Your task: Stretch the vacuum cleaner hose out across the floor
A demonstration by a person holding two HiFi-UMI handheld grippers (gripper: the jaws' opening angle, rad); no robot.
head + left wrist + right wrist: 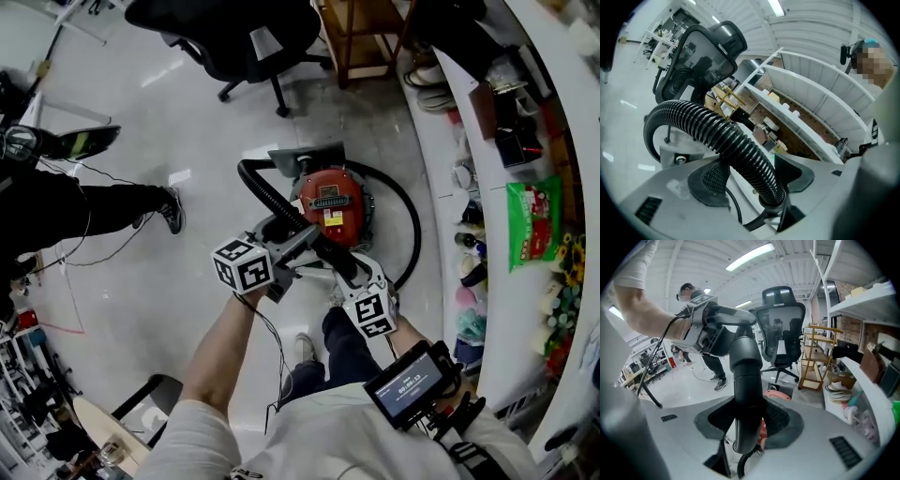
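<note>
The pale floor [187, 122] takes up most of the head view, bounded on the right by a curved white worktop [441, 141] crowded with small goods. One office chair [234, 33] is seen at the far side, and one red vacuum cleaner [330, 202] sits on the floor just ahead of the person's feet, ringed on its right by one black cable [412, 234]. One black ribbed hose [267, 192] is counted. It rises from the far side of the cleaner, bends over in a tight arch and is carried back toward the person, so it is lifted and bunched rather than laid out. It ends in one smooth dark tube [745, 366]. Two grippers are in use. The jaws of the left gripper [281, 242] are closed fairly wide on the ribbed hose, just short of its collar. The jaws of the right gripper [356, 277] are closed likewise on the tube. The hose is judged to be light, soft and springy, so a curl back is to be expected once it is let go. Its ribs should keep the jaws from slipping, whereas the smooth tube is stiffer and may slide. The tube and the ribs next to it are judged the best hold. A hard pull would probably drag the cleaner along.
</note>
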